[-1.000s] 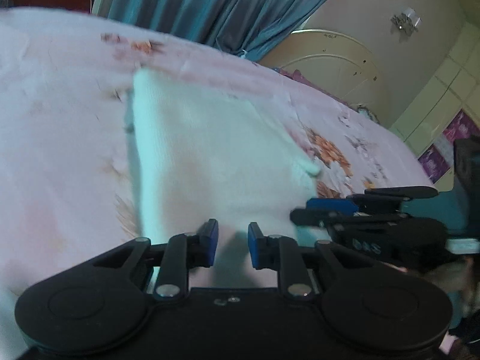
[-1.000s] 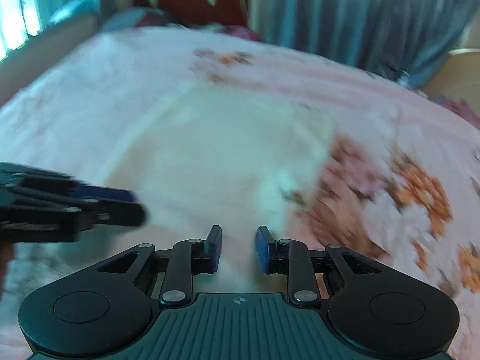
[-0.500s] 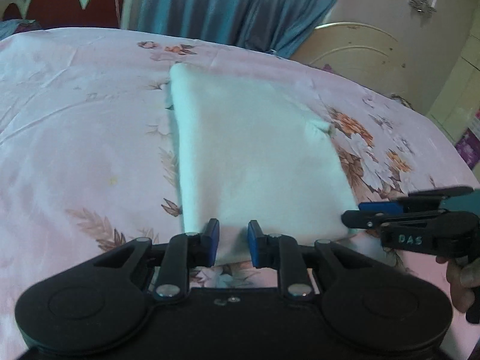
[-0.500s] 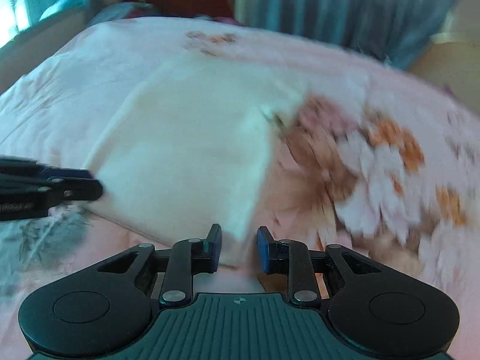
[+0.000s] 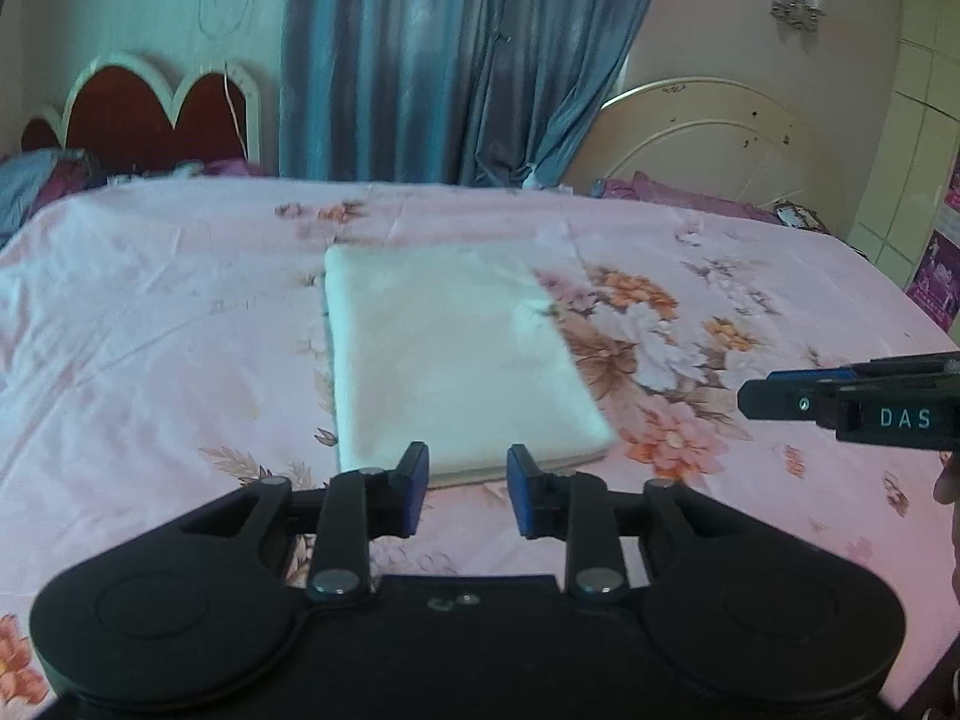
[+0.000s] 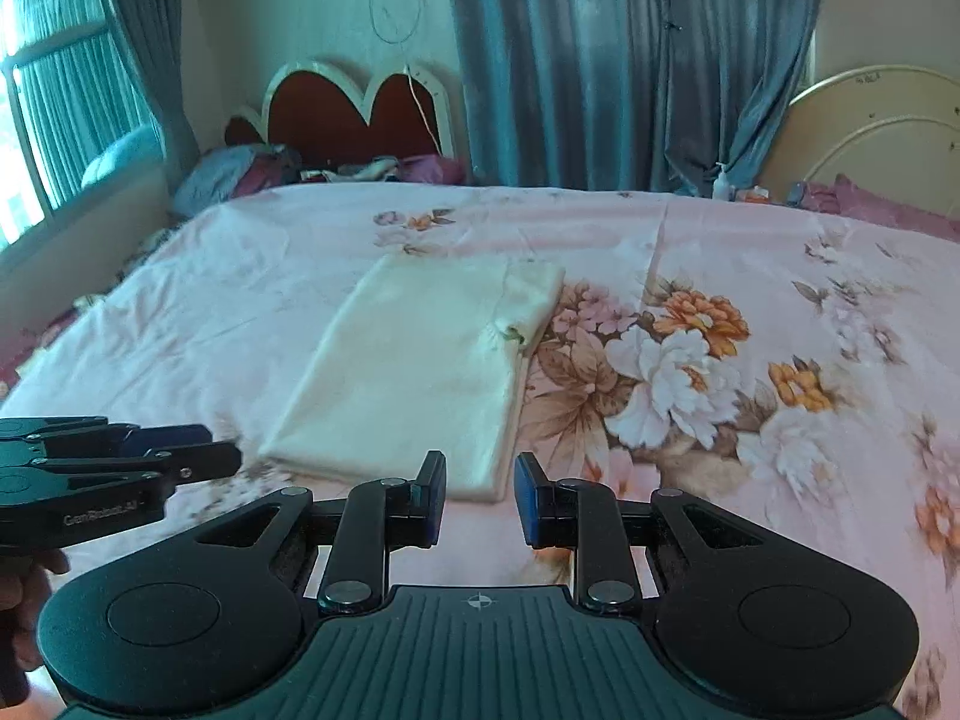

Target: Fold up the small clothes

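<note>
Though folded, garment (image 6: 414,372) lengthwise toward headboard (image 6: 354,114)

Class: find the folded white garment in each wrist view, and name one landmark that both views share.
Left wrist: white garment at centre, just beyond the left gripper.
Right wrist: garment left of centre, beyond the right gripper.
Shared landmark: red scalloped headboard.

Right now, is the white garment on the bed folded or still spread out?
Folded. The white garment lies as a neat rectangle on the floral bedsheet, a sleeve tucked at its far right corner, layered edges along the near side.
</note>
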A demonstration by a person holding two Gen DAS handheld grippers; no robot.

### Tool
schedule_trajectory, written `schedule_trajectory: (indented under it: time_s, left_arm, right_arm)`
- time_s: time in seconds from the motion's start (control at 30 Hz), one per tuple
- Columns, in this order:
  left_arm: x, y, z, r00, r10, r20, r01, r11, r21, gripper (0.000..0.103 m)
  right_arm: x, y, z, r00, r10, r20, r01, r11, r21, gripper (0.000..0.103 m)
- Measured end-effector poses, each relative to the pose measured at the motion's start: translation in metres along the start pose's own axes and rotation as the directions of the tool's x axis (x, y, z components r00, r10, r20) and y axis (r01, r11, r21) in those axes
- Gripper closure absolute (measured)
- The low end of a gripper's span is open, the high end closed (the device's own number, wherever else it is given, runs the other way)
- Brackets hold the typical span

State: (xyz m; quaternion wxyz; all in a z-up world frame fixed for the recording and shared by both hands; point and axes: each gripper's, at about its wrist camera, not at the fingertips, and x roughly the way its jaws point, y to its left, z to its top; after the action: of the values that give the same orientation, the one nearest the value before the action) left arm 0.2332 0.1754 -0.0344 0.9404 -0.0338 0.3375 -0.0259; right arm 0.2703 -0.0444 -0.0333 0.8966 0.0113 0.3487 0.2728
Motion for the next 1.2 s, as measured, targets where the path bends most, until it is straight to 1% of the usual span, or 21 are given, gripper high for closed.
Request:
schedule_trajectory:
  time_s: [0.07, 0.1, 0.13, 0.17, 0.2, 0.23, 0.3, 0.37, 0.4, 0.43, 0.47, 0.5, 0.53, 0.6, 0.67, 0.73, 0.83, 0.97, 1.2]
  left_arm:
    - [-0.015, -0.008, -0.004, 1.000, 0.006, 0.017, -0.006, 1.000, 0.006, 0.069]
    - [-0.023, -0.012, -0.007, 1.000, 0.009, 0.023, -0.010, 1.000, 0.007, 0.065]
    - [-0.030, -0.013, -0.009, 0.999, 0.011, 0.030, -0.011, 1.000, 0.005, 0.058]
    - [-0.037, -0.016, -0.011, 0.999, 0.015, 0.041, -0.016, 1.000, 0.003, 0.054]
    - [-0.044, -0.019, -0.014, 0.998, 0.022, 0.054, -0.022, 1.000, 0.002, 0.043]
    - [-0.052, -0.023, -0.017, 0.997, 0.028, 0.069, -0.029, 1.000, 0.002, 0.038]
    - [-0.068, -0.030, -0.022, 0.996, 0.031, 0.084, -0.032, 0.999, 0.003, 0.037]
    - [-0.083, -0.035, -0.027, 0.995, 0.031, 0.098, -0.031, 1.000, 0.002, 0.029]
    - [-0.092, -0.039, -0.030, 0.992, 0.044, 0.114, -0.045, 0.999, 0.003, 0.017]
    - [-0.101, -0.043, -0.033, 0.989, 0.060, 0.132, -0.061, 0.998, 0.005, 0.005]
    - [-0.109, -0.047, -0.036, 0.986, 0.071, 0.151, -0.073, 0.997, 0.010, 0.001]
    - [-0.118, -0.050, -0.039, 0.982, 0.089, 0.167, -0.093, 0.996, 0.012, 0.000]
    - [-0.123, -0.054, -0.040, 0.981, 0.101, 0.168, -0.105, 0.994, 0.014, 0.000]
    - [-0.135, -0.057, -0.043, 0.980, 0.103, 0.168, -0.107, 0.994, 0.016, 0.000]
    - [-0.143, -0.059, -0.045, 0.978, 0.115, 0.174, -0.118, 0.993, 0.007, 0.000]
    - [-0.150, -0.059, -0.046, 0.979, 0.115, 0.171, -0.115, 0.993, -0.010, 0.000]
    - [-0.158, -0.059, -0.051, 0.978, 0.118, 0.170, -0.118, 0.993, -0.009, 0.000]
    - [-0.165, -0.060, -0.055, 0.977, 0.115, 0.177, -0.117, 0.993, 0.002, 0.000]
    - [-0.170, -0.061, -0.057, 0.975, 0.113, 0.192, -0.117, 0.993, 0.007, 0.000]
  right_arm:
    - [-0.016, 0.003, -0.007, 1.000, -0.012, 0.008, 0.012, 1.000, 0.006, 0.077]
    - [-0.024, 0.004, -0.010, 1.000, -0.015, 0.009, 0.015, 1.000, 0.012, 0.077]
    - [-0.032, 0.005, -0.014, 1.000, -0.019, 0.011, 0.019, 1.000, 0.015, 0.077]
    - [-0.040, 0.006, -0.017, 1.000, -0.021, 0.011, 0.021, 1.000, 0.019, 0.077]
    - [-0.046, 0.007, -0.021, 1.000, -0.018, 0.012, 0.018, 1.000, 0.024, 0.077]
    - [-0.053, 0.007, -0.024, 1.000, -0.012, 0.014, 0.012, 1.000, 0.028, 0.077]
    - [-0.067, 0.010, -0.030, 1.000, -0.009, 0.023, 0.008, 1.000, 0.026, 0.077]
    - [-0.082, 0.015, -0.035, 0.999, -0.004, 0.035, 0.003, 1.000, 0.020, 0.077]
    - [-0.090, 0.017, -0.038, 0.999, -0.011, 0.039, 0.010, 1.000, 0.026, 0.064]
    - [-0.096, 0.019, -0.041, 0.998, -0.030, 0.048, 0.028, 0.999, 0.037, 0.040]
    - [-0.106, 0.021, -0.045, 0.995, -0.053, 0.082, 0.049, 0.998, 0.048, 0.002]
    - [-0.115, 0.022, -0.049, 0.992, -0.056, 0.114, 0.052, 0.998, 0.043, 0.000]
    - [-0.120, 0.022, -0.051, 0.993, -0.052, 0.108, 0.048, 0.998, 0.040, 0.000]
    - [-0.131, 0.022, -0.056, 0.993, -0.047, 0.108, 0.042, 0.998, 0.051, 0.000]
    - [-0.143, 0.023, -0.060, 0.989, -0.080, 0.128, 0.074, 0.996, 0.048, 0.000]
    - [-0.150, 0.025, -0.063, 0.987, -0.100, 0.129, 0.094, 0.994, 0.050, 0.000]
    - [-0.157, 0.031, -0.070, 0.988, -0.099, 0.119, 0.096, 0.995, 0.032, 0.000]
    - [-0.163, 0.042, -0.079, 0.986, -0.107, 0.125, 0.107, 0.994, 0.007, 0.000]
    - [-0.170, 0.048, -0.078, 0.984, -0.107, 0.143, 0.109, 0.994, -0.004, 0.000]
